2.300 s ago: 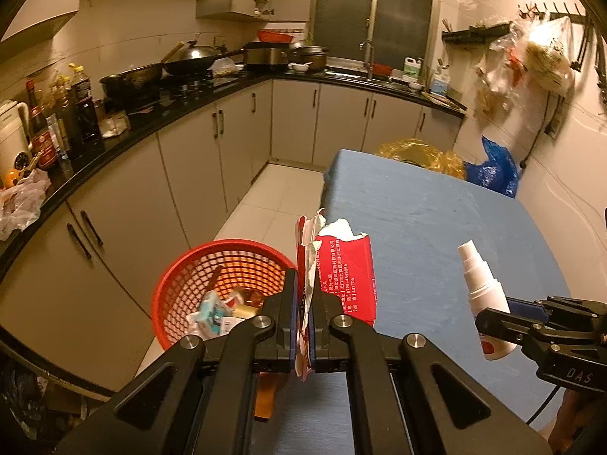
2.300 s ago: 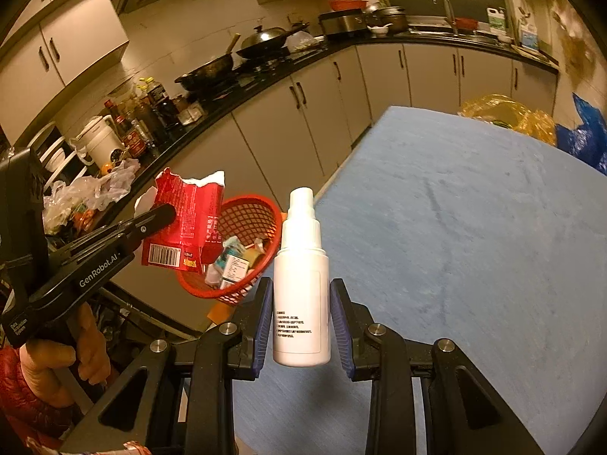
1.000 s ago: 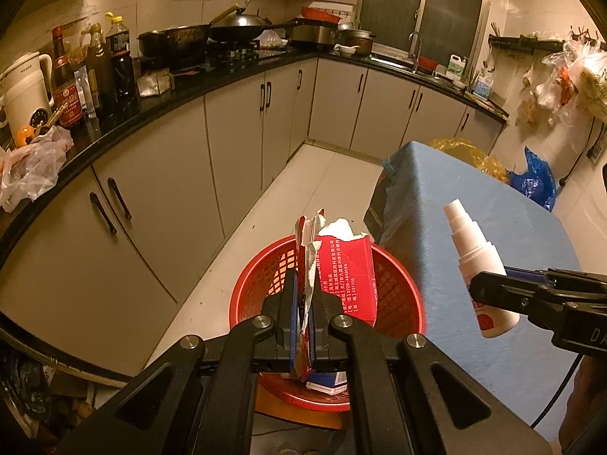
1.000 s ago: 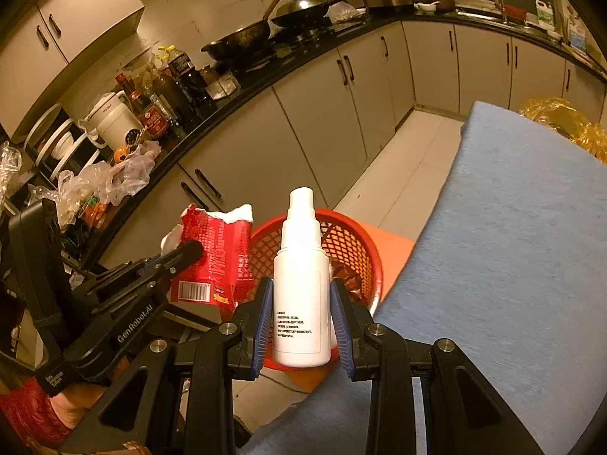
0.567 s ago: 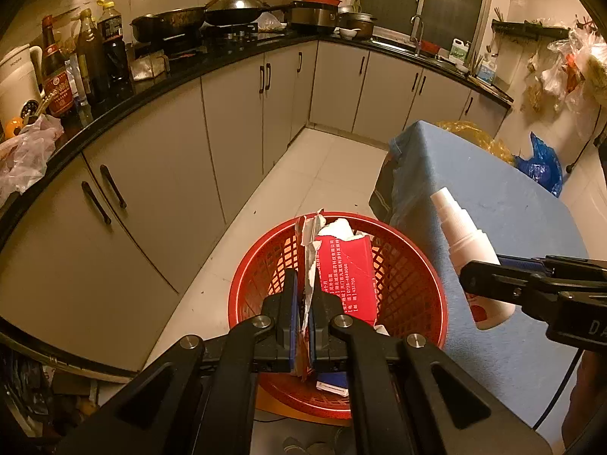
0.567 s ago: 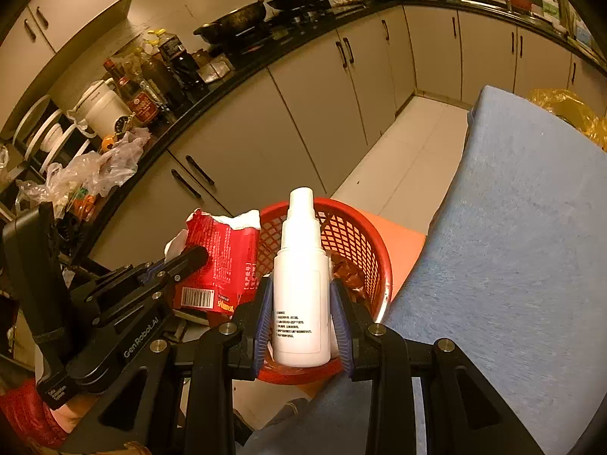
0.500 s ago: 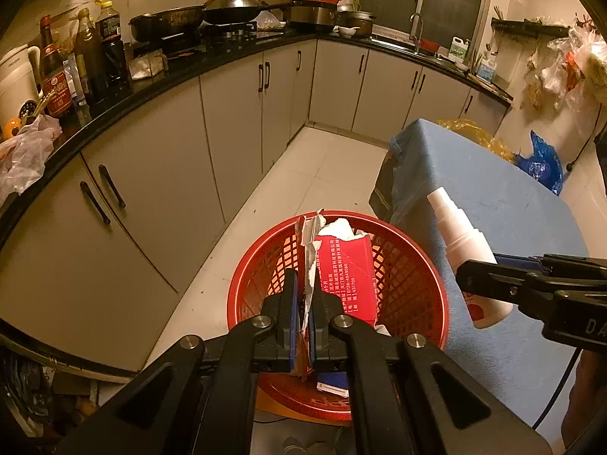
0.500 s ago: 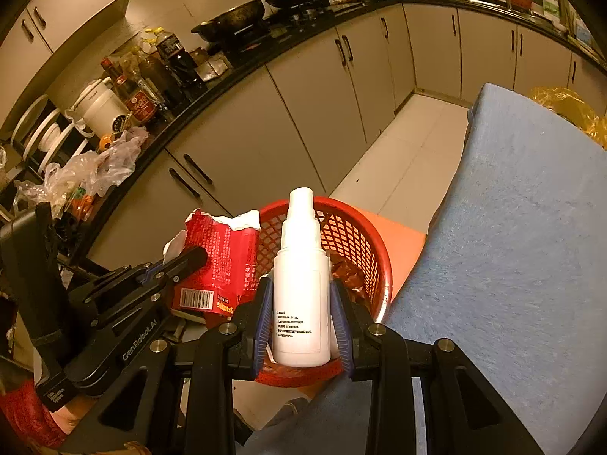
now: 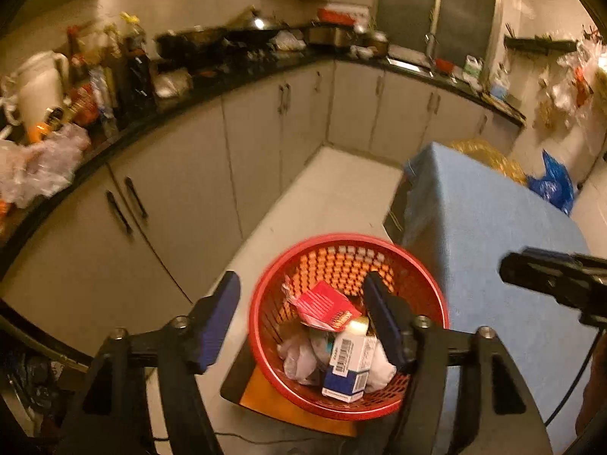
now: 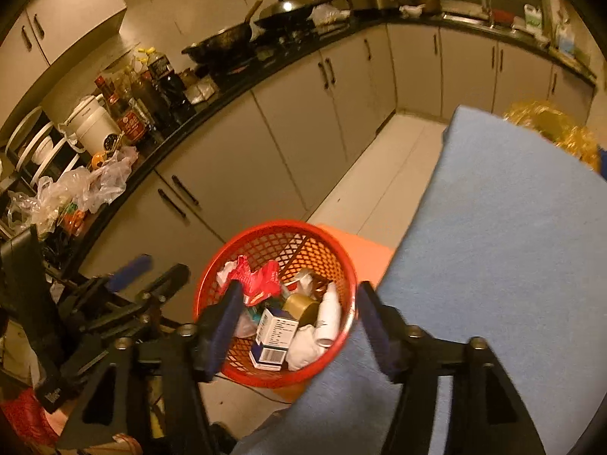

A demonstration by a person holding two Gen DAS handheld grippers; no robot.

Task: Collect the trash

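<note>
I have the left tool (image 9: 301, 316) spread wide, its blue pads far apart with nothing between them, hanging over the red basket (image 9: 265, 288). The right tool (image 10: 296, 324) is just as wide apart and holds nothing; it too sits above the basket (image 10: 341, 254), its right finger over the edge of the blue surface (image 10: 512, 235).

The red wrapper (image 9: 324, 305) lies inside the basket on top of the other trash, touching neither pad. In the right view it shows crumpled against the basket's left wall (image 10: 258, 276). The white bottle (image 10: 328, 314) lies in the basket too, leaning by the right wall, next to a small blue and white box (image 10: 275, 335). The same box (image 9: 347, 366) shows in the left view, low in the basket among white scraps.

The basket stands on an orange stool (image 9: 273, 402) just beside the surface (image 9: 493, 227).
</note>
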